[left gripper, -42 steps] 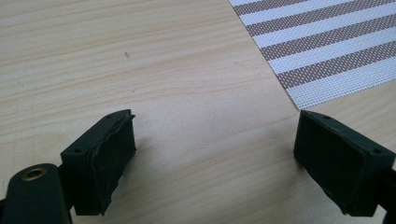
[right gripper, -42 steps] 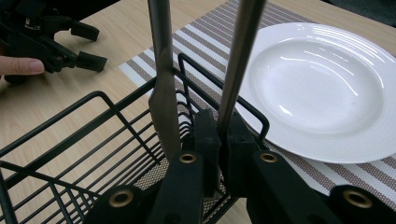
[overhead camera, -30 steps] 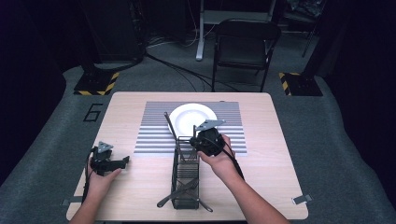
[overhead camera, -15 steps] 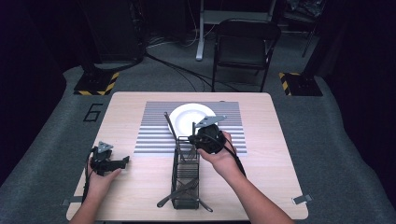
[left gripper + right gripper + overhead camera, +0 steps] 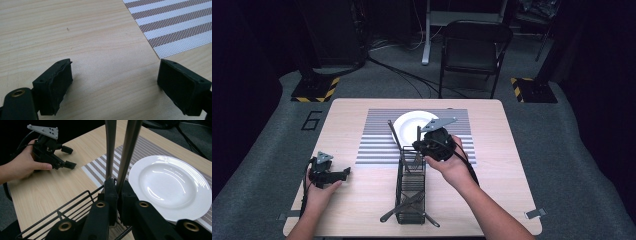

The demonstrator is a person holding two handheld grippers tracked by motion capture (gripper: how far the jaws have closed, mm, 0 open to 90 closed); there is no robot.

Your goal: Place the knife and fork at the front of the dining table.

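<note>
My right gripper (image 5: pixel 117 195) clamped on two utensil handles (image 5: pixel 122 150) above basket (image 5: pixel 411 190); lift straight, clear rim, toward plate (image 5: pixel 172 187). Left gripper (image 5: pixel 112 87) wide open, empty, beside basket.

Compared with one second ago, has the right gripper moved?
Yes, slightly. In the high view the right gripper has shifted left, toward the wire basket, judged against the white plate. It holds a metal utensil.

I am working in what looks like a lab or recording studio: my wooden table (image 5: pixel 362 200) is standing on grey carpet among black drapes, with cables (image 5: pixel 397 70) trailing past hazard-striped stand bases (image 5: pixel 314 92) and a folding chair (image 5: pixel 474 52) waiting behind.
</note>
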